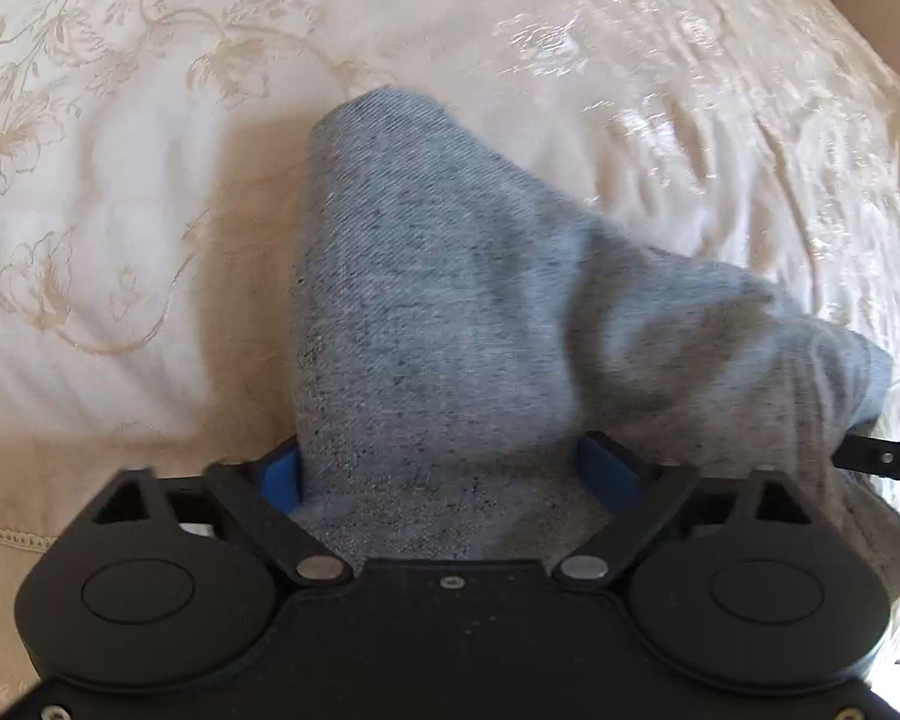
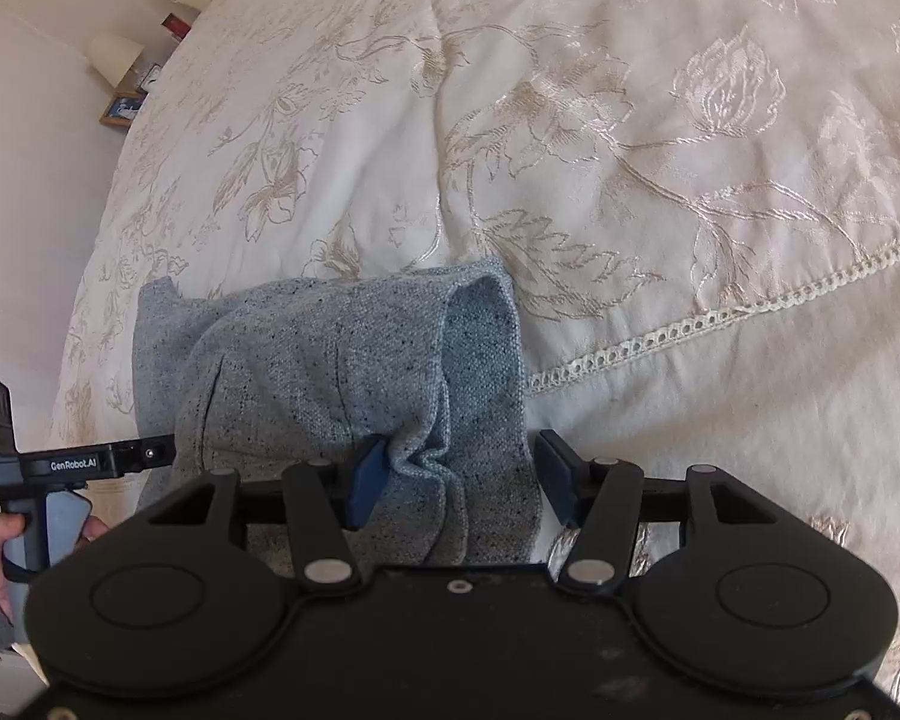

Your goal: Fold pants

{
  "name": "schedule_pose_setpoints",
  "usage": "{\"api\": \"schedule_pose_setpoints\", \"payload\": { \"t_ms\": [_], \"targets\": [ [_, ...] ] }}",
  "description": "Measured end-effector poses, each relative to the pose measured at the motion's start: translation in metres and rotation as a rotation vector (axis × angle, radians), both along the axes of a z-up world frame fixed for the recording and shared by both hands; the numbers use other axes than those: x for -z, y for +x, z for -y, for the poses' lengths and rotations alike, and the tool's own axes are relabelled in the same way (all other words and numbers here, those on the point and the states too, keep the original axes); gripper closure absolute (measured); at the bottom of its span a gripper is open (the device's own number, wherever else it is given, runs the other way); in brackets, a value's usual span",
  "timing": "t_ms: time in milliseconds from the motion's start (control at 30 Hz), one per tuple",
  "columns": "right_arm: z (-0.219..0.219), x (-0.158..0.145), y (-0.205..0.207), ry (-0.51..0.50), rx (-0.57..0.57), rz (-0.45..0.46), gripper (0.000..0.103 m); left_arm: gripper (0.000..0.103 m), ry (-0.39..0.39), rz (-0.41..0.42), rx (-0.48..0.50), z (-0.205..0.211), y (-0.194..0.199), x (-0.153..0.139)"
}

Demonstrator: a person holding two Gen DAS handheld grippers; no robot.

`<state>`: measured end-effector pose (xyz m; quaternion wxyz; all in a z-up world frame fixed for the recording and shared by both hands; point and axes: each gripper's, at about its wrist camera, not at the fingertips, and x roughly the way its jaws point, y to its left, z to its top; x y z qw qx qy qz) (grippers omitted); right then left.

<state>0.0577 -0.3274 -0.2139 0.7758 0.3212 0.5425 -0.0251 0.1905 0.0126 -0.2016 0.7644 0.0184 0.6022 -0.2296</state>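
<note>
The gray pants (image 2: 354, 372) lie bunched on the bed (image 2: 630, 150), spanning both my grippers; my right jaws stand wide around one end, my left jaws likewise loose around the other.

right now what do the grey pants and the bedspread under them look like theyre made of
Grey pants: soft heathered knit, probably cotton jersey or fleece; matte, dark flecks, a visible weave, limp folds.
Bedspread: cream woven fabric, likely satin-like jacquard or embroidery; glossy raised flower patterns catch light, with an openwork lace trim. Exact fibre can't be told.
</note>
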Motion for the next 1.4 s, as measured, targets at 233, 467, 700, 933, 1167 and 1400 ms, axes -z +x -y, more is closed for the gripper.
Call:
{"api": "schedule_pose_setpoints", "payload": {
  "t_ms": [233, 467, 700, 933, 1167, 1400],
  "targets": [
    [-0.037, -0.047, 0.002, -0.149, -0.063, 0.041, 0.081, 0.076, -0.005, 0.084, -0.066, -0.013, -0.021, -0.052],
    [-0.075, -0.108, 0.024, -0.195, -0.122, 0.182, 0.083, 0.076, 0.009, 0.203, -0.132, -0.054, -0.005, -0.105],
    [-0.128, -0.121, 0.114, -0.127, -0.22, 0.26, 0.083, 0.068, 0.041, 0.208, -0.299, -0.13, 0.06, -0.095],
    [-0.189, -0.076, 0.2, -0.31, -0.236, 0.134, 0.079, 0.068, 0.349, 0.174, -0.519, -0.183, 0.086, -0.042],
    [-0.213, -0.093, 0.199, -0.417, -0.245, 0.159, 0.077, 0.067, 0.283, 0.249, -0.5, -0.18, 0.05, -0.079],
    [-0.243, -0.131, 0.155, -0.407, -0.337, 0.2, 0.077, 0.062, 0.241, 0.285, -0.473, -0.142, 0.012, -0.123]
  ]
}}
